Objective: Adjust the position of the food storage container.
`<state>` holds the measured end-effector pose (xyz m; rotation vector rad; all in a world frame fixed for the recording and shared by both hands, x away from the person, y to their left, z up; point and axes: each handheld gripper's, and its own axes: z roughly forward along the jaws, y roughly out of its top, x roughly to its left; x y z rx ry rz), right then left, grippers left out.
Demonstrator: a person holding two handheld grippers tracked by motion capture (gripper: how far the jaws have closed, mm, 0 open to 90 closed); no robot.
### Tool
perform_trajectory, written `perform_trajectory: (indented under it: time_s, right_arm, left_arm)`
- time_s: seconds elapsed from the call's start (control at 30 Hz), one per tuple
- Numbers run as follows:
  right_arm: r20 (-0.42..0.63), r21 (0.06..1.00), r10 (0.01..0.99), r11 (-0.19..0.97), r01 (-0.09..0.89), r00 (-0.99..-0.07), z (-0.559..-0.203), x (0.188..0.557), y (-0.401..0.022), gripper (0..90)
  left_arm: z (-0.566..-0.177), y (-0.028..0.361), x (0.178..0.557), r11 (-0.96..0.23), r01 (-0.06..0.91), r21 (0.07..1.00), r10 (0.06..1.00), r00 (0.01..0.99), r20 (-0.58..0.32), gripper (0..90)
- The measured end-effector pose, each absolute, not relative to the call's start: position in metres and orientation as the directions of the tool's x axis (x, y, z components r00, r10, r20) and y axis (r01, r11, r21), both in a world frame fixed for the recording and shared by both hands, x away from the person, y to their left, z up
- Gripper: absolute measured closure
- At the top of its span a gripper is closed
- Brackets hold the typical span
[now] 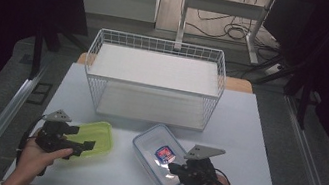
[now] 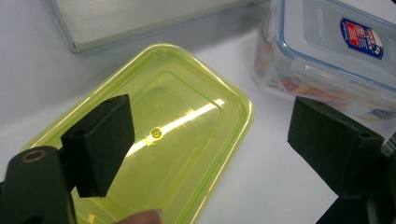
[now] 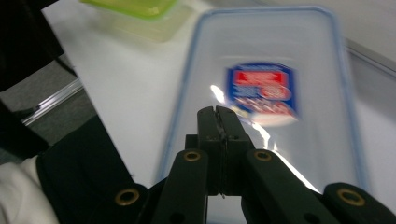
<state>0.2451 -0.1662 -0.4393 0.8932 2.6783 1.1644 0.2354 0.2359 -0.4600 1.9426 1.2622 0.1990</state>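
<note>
R tongs (image 3: pixel 218 114) shut on nothing, tips over the clear box (image 1: pixel 158 153) lid; L tongs (image 2: pixel 210 135) open above the green lid (image 2: pixel 159 135), just left of the box. Both look light, stiff, slick plastic, so prob. best gripped at a rim edge, not the flat top.

- A red-and-blue label (image 2: pixel 362 37) sits on the lid of the clear container (image 2: pixel 327 60), toward its 2 o'clock corner in the left gripper view
- Its print is too small and blurred to read
</note>
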Motion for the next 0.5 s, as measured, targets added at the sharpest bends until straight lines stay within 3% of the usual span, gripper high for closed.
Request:
perform_trajectory:
  time_s: [0.3, 0.5]
  right_arm:
    - [0.130, 0.631, 0.424, 0.662, 0.405, -0.896, -0.457, 0.231, -0.116, 89.2]
    - [0.105, 0.581, 0.422, 0.709, 0.399, -0.901, -0.470, 0.223, -0.111, 89.2]
  left_arm:
    - [-0.462, 0.237, 0.235, -0.187, 0.706, 0.683, 0.827, 0.488, -0.277, 14.3]
    - [-0.462, 0.237, 0.235, -0.186, 0.706, 0.684, 0.828, 0.487, -0.277, 14.2]
